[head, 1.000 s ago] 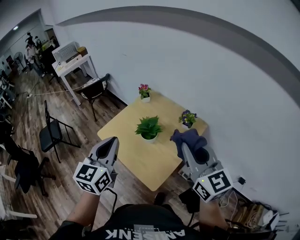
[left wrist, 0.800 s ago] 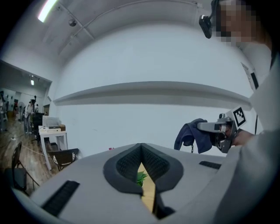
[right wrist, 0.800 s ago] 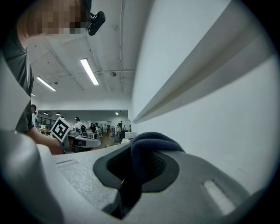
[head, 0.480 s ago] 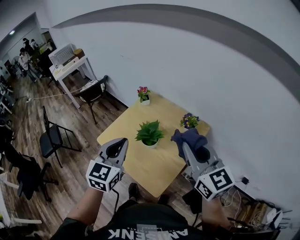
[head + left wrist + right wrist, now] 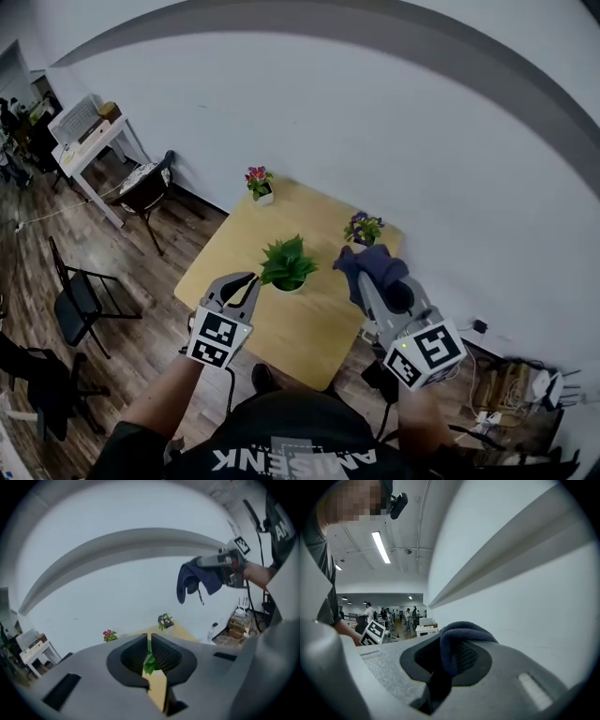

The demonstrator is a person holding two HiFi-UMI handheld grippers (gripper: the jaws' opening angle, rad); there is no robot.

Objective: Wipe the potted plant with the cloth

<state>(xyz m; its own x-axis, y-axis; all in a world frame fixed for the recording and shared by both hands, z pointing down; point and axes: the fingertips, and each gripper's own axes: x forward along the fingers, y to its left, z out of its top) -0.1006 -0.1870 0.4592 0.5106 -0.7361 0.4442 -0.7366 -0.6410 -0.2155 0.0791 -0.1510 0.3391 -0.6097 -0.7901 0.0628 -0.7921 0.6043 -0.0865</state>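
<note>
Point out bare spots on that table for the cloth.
Widest bare patch: the table's near half, between the green plant and the near edge. A second lies between the green plant and the pink-flowered plant. The far right corner is crowded: purple-flowered plant, and the cloth in the right gripper close by.

Left claw (image 5: 247, 279) closed, empty, tilted down; right claw (image 5: 363, 281) level, clamped on cloth (image 5: 376, 263).

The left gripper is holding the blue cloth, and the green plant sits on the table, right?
No: the right gripper holds the cloth, as the right gripper view shows. The left gripper is shut on nothing. The green plant does sit on the table.
</note>
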